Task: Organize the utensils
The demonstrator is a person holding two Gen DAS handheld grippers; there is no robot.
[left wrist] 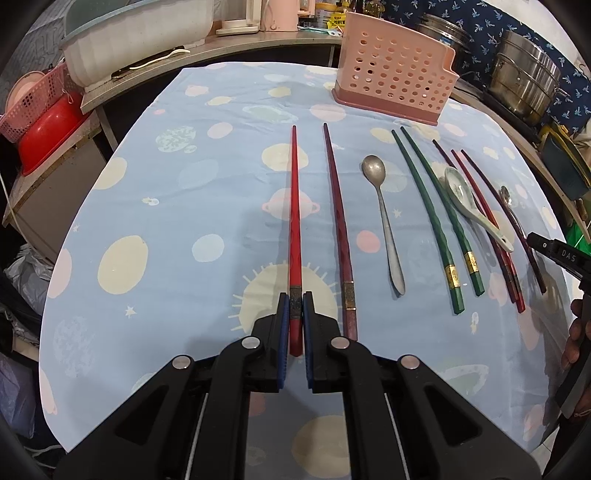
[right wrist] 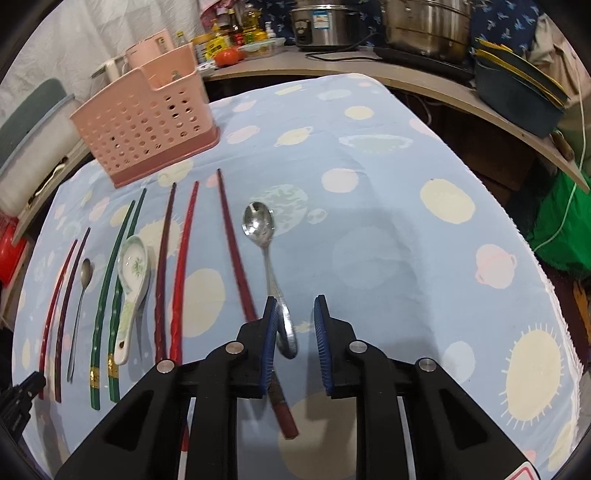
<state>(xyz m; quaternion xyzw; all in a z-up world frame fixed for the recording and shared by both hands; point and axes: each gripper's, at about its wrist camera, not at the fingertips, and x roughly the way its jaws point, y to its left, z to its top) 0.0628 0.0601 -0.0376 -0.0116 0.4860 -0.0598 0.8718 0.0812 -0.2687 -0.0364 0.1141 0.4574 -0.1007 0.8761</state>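
In the left wrist view my left gripper [left wrist: 295, 301] is shut on the handle end of a red chopstick [left wrist: 294, 221] that lies on the tablecloth. A dark red chopstick [left wrist: 338, 229], a steel spoon [left wrist: 384, 221], two green chopsticks [left wrist: 432, 221] and a white ceramic spoon [left wrist: 472, 206] lie to its right. In the right wrist view my right gripper [right wrist: 295, 306] is open, its pads on either side of the handle of a shiny metal spoon [right wrist: 267, 258]. A dark red chopstick [right wrist: 236, 254] lies just left of it. The pink perforated utensil holder [left wrist: 395, 77] stands at the table's far side; it also shows in the right wrist view [right wrist: 147, 122].
The table wears a light blue planet-print cloth [right wrist: 369, 177]. Steel pots [left wrist: 524, 81] and a rice cooker [right wrist: 321, 26] stand on a shelf behind. A white tub [left wrist: 136, 40] and a red basin [left wrist: 48, 136] are at the left. More chopsticks [left wrist: 491, 229] lie at the far right.
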